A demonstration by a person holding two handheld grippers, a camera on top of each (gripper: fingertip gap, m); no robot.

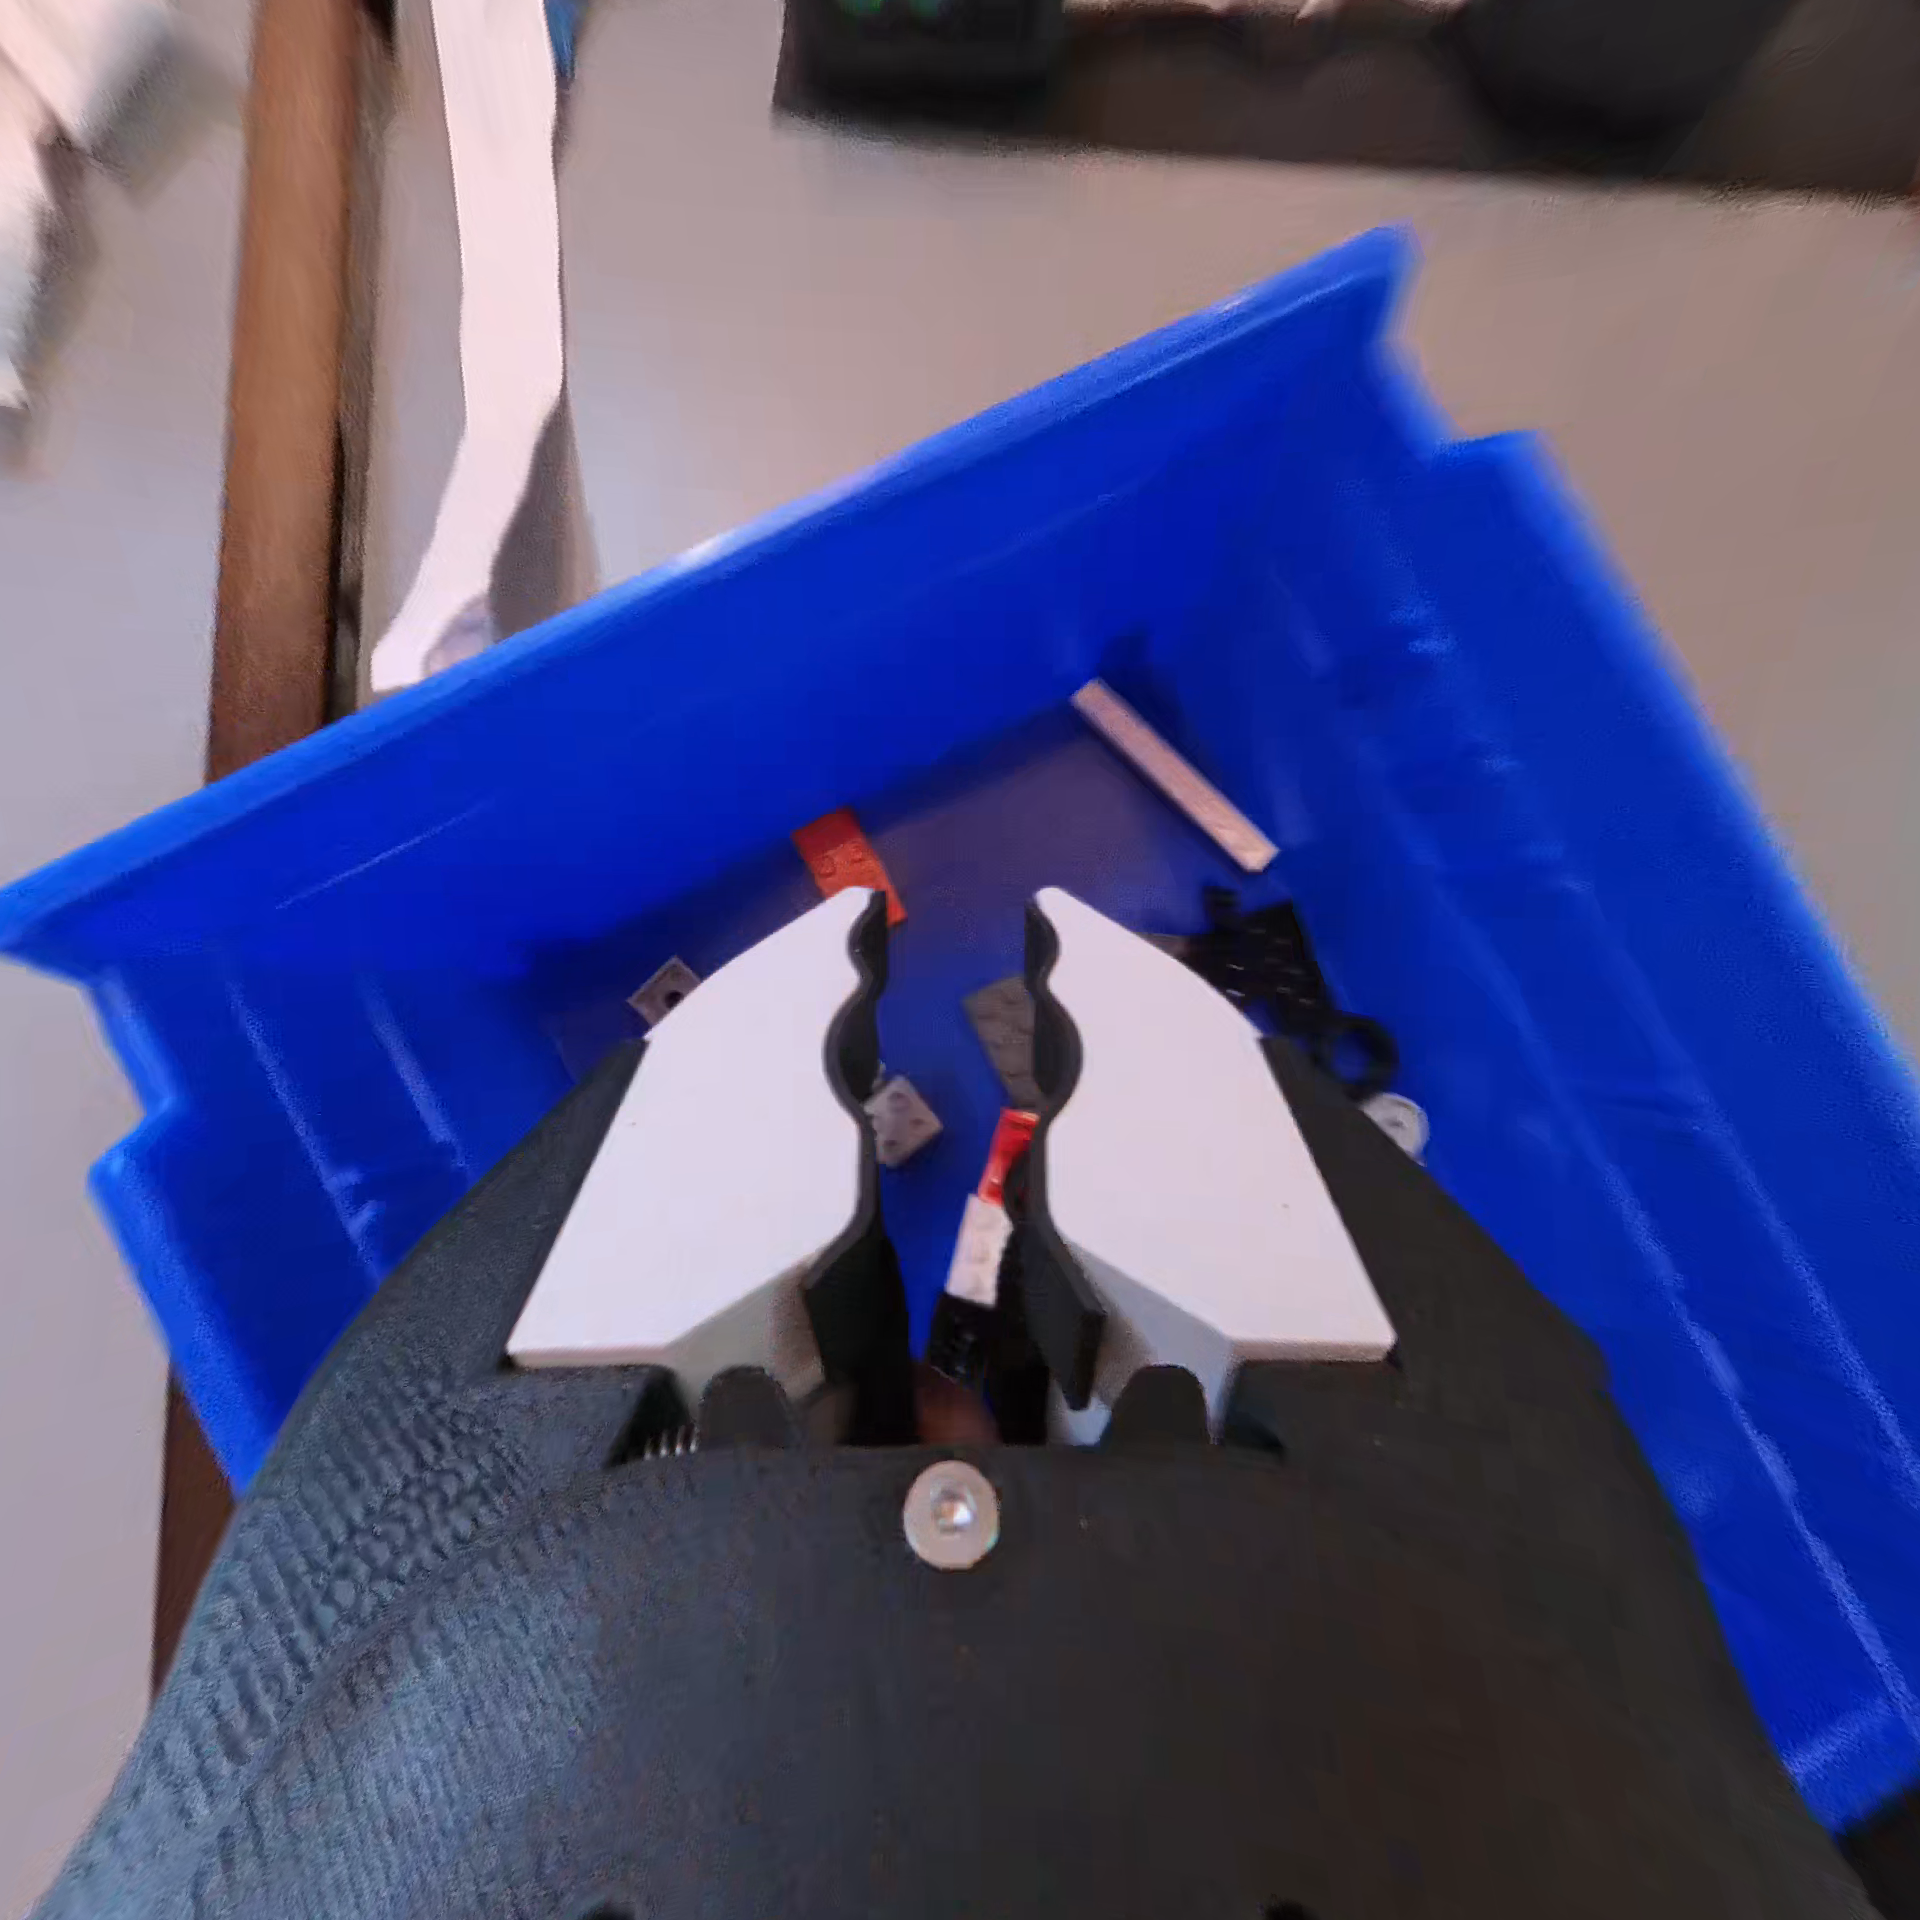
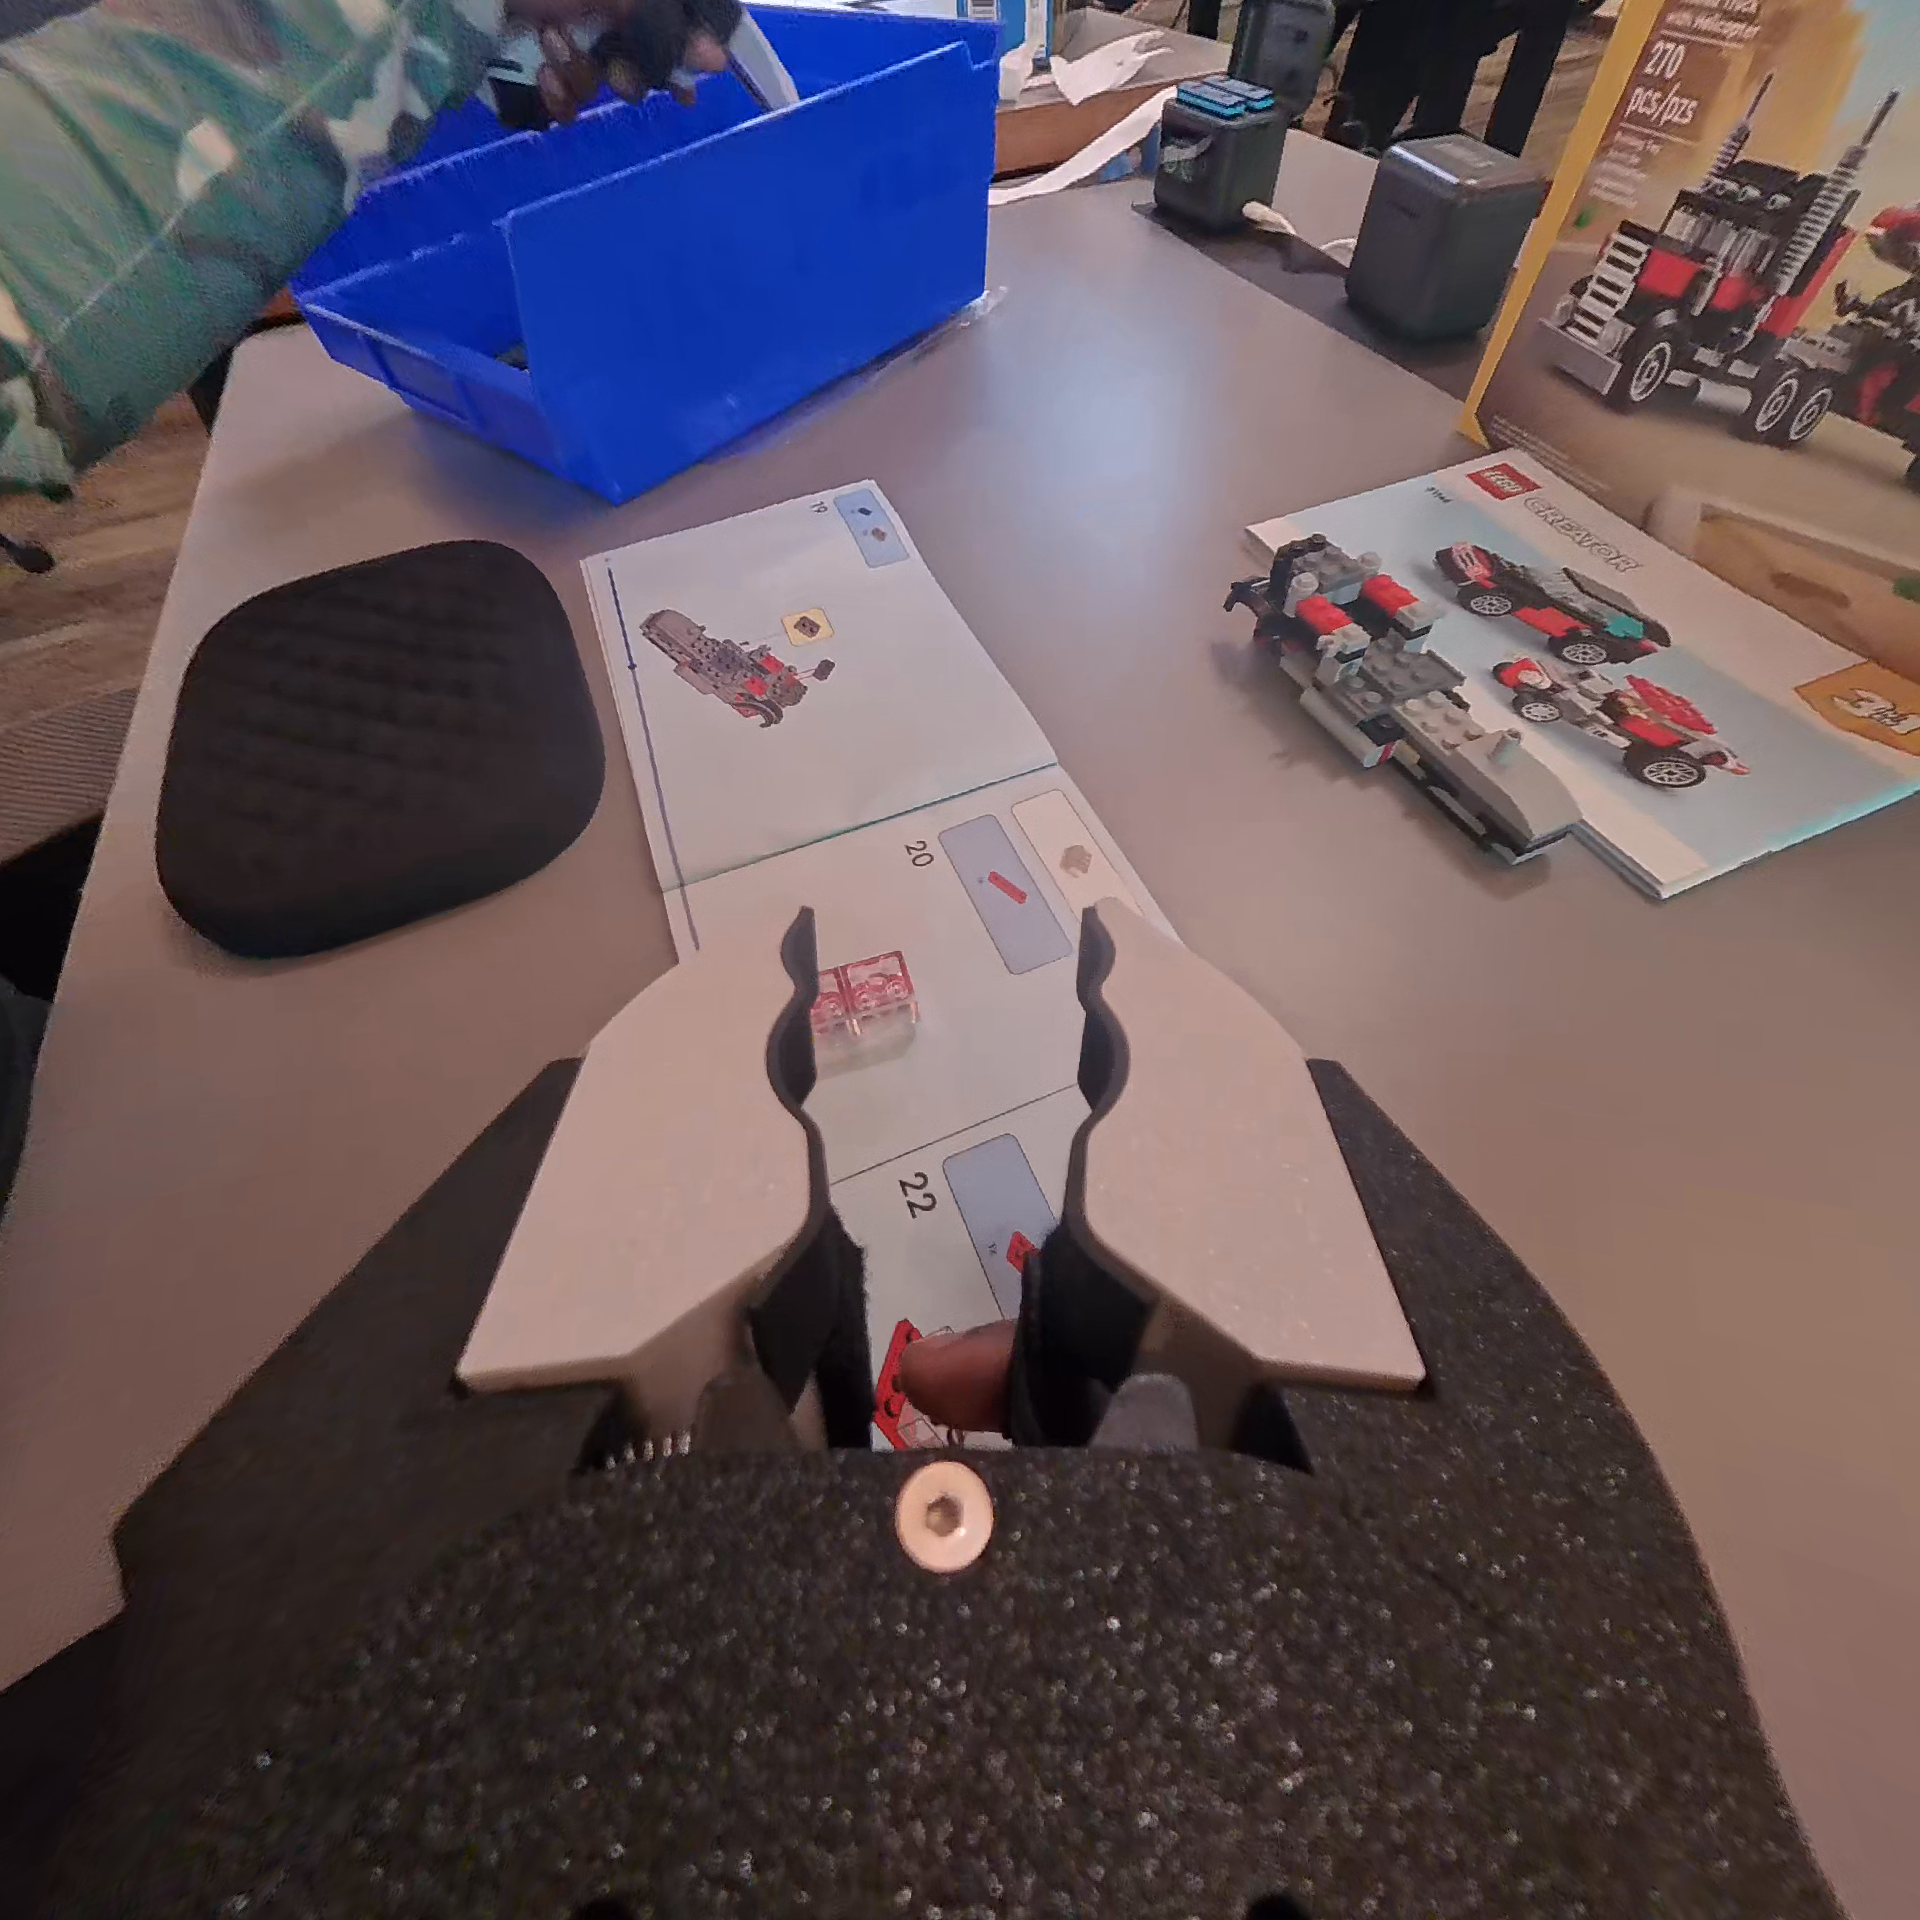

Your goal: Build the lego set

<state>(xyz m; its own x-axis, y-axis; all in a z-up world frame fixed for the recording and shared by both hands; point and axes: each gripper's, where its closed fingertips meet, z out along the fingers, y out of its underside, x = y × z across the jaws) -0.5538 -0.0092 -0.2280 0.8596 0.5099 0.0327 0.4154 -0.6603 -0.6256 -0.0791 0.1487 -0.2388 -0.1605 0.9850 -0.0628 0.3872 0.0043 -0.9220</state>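
Grey table: clear red brick between right gripper jaws.

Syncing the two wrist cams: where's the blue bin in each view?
Left wrist view: blue bin fills the centre, loose bricks inside, left gripper open over it.
Right wrist view: blue bin upper left on the grey table.
Shared landmark: the grey table.
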